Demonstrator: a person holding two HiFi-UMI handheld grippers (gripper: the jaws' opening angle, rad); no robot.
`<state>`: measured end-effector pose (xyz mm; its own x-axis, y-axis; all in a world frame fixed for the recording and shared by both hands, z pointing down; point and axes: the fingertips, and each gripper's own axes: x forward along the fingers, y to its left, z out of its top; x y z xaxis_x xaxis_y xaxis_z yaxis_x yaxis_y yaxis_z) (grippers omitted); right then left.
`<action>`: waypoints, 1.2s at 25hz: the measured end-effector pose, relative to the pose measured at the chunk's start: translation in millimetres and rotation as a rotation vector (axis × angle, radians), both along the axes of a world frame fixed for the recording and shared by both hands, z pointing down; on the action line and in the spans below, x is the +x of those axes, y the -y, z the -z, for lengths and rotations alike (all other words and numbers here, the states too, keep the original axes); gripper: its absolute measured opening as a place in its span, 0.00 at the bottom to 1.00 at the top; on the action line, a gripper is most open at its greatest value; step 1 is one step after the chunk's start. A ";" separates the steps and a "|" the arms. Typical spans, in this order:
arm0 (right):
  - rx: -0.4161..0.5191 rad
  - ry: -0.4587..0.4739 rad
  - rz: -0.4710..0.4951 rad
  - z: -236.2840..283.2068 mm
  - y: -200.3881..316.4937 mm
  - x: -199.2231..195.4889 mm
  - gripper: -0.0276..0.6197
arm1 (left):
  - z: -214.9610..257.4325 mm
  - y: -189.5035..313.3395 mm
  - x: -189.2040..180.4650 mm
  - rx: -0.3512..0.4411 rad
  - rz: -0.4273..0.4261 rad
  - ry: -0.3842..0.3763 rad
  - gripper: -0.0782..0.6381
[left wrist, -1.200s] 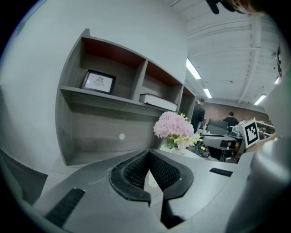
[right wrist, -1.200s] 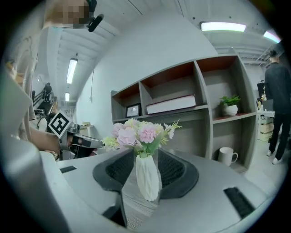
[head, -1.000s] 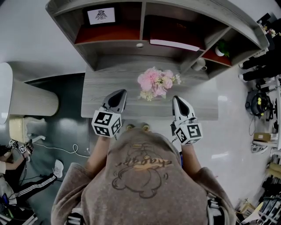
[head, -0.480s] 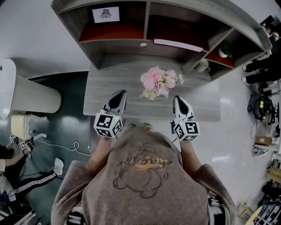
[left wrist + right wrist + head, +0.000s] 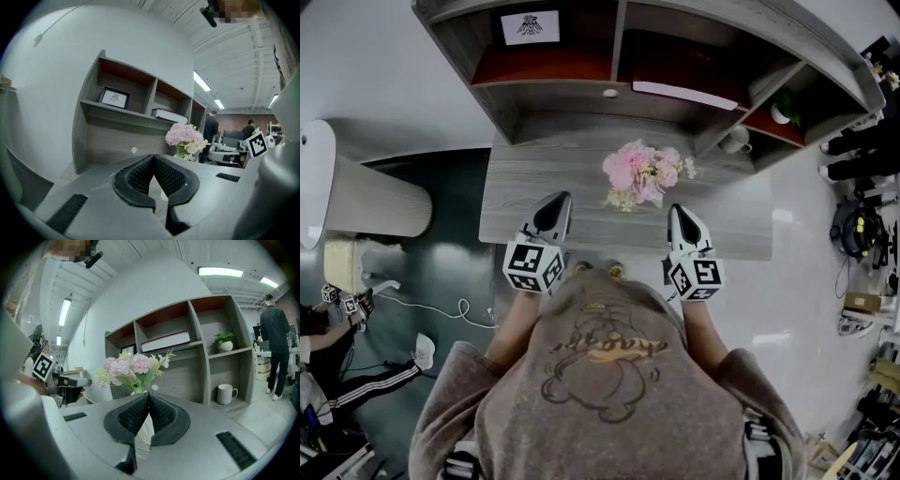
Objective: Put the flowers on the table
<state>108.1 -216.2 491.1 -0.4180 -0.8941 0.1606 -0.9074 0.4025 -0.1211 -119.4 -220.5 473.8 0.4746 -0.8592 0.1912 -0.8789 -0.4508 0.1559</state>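
Head view: the flowers (image 5: pixel 642 175) stand upright on the grey table (image 5: pixel 525 178), in front of the shelf unit (image 5: pixel 508 117); the left gripper (image 5: pixel 555 200) and the right gripper (image 5: pixel 679 212) hang over the table's near edge, one to each side of the bouquet and apart from it. The blooms lie ahead and between the two, with the right gripper the nearer.

Left gripper view: the left gripper (image 5: pixel 153 157) has its jaws met at the tips with nothing between them; the flowers (image 5: pixel 185 136) rise beyond and to the right of the jaw line, stems vertical; a framed picture (image 5: pixel 114 98) sits on the shelf behind.

Right gripper view: the right gripper (image 5: pixel 149 394) is likewise closed and empty; the flowers (image 5: pixel 133 367) show just left of its tips and farther back, and a mug (image 5: pixel 226 393) stands in the lower shelf bay to the right.

With the bouquet already on the table and neither gripper holding anything, the task looks done; any further reach would go forward and inward from the right side.
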 end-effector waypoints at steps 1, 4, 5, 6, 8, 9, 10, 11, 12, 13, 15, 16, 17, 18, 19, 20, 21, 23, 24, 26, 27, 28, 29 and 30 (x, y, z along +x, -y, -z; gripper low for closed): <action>-0.001 0.001 0.001 0.1 0.0 -0.6 0.04 | 0.1 0.0 -0.5 0.000 0.002 0.000 0.12; -0.002 0.005 0.003 0.2 -0.3 -2.1 0.04 | 1.1 -0.3 -1.7 0.000 0.008 0.001 0.12; -0.002 0.005 0.005 0.3 -0.4 -2.5 0.04 | 1.9 -0.3 -2.1 0.000 0.011 0.002 0.12; -0.003 0.005 0.005 0.6 -0.3 -2.9 0.04 | 2.7 -0.3 -2.5 0.000 0.013 0.002 0.12; -0.002 0.007 0.006 1.5 0.4 -3.1 0.04 | 3.7 0.3 -3.1 0.000 0.016 0.001 0.12; -0.001 0.008 0.005 2.2 0.9 -3.0 0.04 | 3.8 0.8 -3.2 -0.002 0.017 0.000 0.12; -0.001 0.008 0.005 2.8 1.3 -2.7 0.04 | 3.8 1.1 -3.1 -0.003 0.017 0.000 0.12; -0.001 0.007 0.004 3.3 1.6 -2.6 0.04 | 3.6 1.2 -3.0 -0.005 0.017 0.001 0.12; -0.001 0.007 0.005 3.7 1.6 -2.7 0.04 | 3.4 1.3 -2.7 -0.006 0.017 0.002 0.12; -0.001 0.005 0.005 4.0 1.6 -2.9 0.04 | 3.3 1.4 -2.4 -0.006 0.017 0.003 0.12; -0.002 0.001 0.006 4.5 1.8 -3.5 0.04 | 3.5 2.3 -1.2 -0.007 0.016 0.005 0.12; -0.003 0.000 0.007 4.7 1.9 -3.8 0.04 | 3.9 2.9 -0.5 -0.006 0.016 0.005 0.12; -0.004 -0.001 0.007 4.8 2.0 -4.2 0.04 | 4.5 3.3 0.3 -0.006 0.015 0.006 0.12; -0.006 -0.002 0.008 5.0 1.9 -4.6 0.04 | 5.1 3.6 1.2 -0.005 0.014 0.007 0.12; -0.007 -0.002 0.010 5.1 1.7 -5.1 0.04 | 5.5 3.9 2.1 -0.004 0.013 0.008 0.12; -0.007 -0.003 0.012 5.3 1.5 -5.6 0.04 | 5.7 4.1 3.0 -0.004 0.012 0.009 0.12; -0.007 -0.003 0.014 5.6 1.4 -5.9 0.04 | 5.8 4.3 3.9 -0.005 0.012 0.010 0.12; -0.008 -0.003 0.016 5.7 1.3 -6.2 0.04 | 5.5 4.6 5.4 -0.007 0.011 0.009 0.12; -0.008 -0.003 0.016 5.6 1.2 -6.2 0.04 | 5.2 4.5 5.9 -0.008 0.010 0.008 0.12; -0.009 -0.005 0.017 4.9 1.1 -6.1 0.04 | 4.1 4.4 6.7 -0.011 0.009 0.007 0.12; -0.010 -0.005 0.017 4.7 1.0 -6.0 0.04 | 3.7 4.3 7.1 -0.011 0.008 0.007 0.12; -0.010 -0.005 0.018 4.4 1.0 -5.9 0.04 | 3.4 4.3 7.5 -0.012 0.007 0.007 0.12; -0.011 -0.005 0.018 4.1 0.9 -5.8 0.04 | 3.2 4.2 8.0 -0.012 0.007 0.007 0.12; -0.012 -0.004 0.018 3.8 0.8 -5.8 0.04 | 3.0 4.2 8.4 -0.013 0.006 0.007 0.12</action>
